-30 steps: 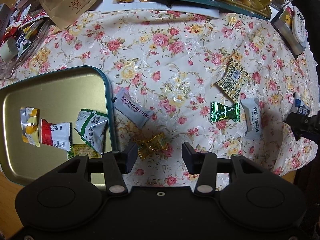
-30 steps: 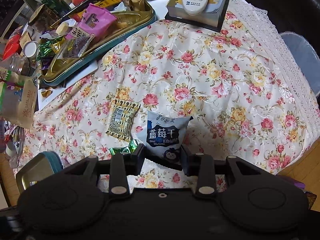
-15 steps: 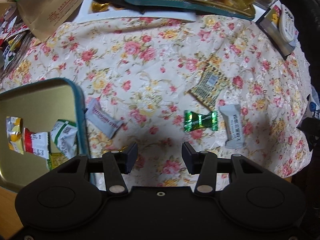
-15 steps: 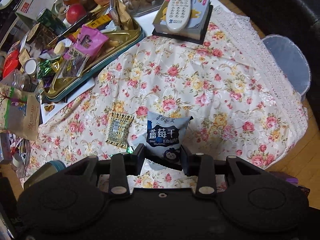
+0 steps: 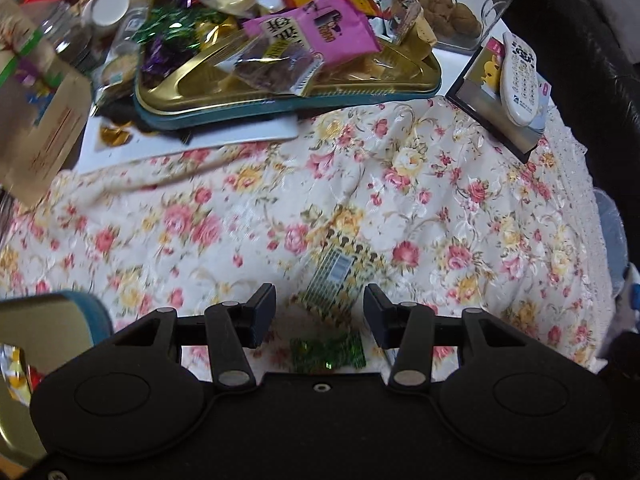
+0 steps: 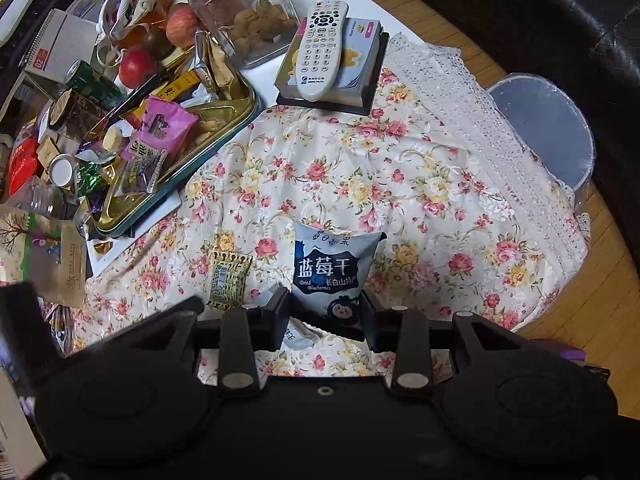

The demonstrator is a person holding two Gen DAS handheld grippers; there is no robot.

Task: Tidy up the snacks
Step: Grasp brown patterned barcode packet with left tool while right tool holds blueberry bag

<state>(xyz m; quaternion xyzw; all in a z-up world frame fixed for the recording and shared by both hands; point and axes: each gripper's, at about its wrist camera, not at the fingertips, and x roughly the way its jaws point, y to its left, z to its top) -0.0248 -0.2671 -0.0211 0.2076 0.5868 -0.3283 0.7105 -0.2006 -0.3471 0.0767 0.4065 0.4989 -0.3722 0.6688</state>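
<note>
the right gripper is clamped on a blue-and-white dried blueberry packet, held above the floral tablecloth. the left gripper hangs with jaws apart over a yellow-and-black patterned snack packet and a green foil candy.

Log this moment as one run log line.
left tongs: open, above green candy | right tongs: shut on blueberry packet | cloth: snacks remain
</note>
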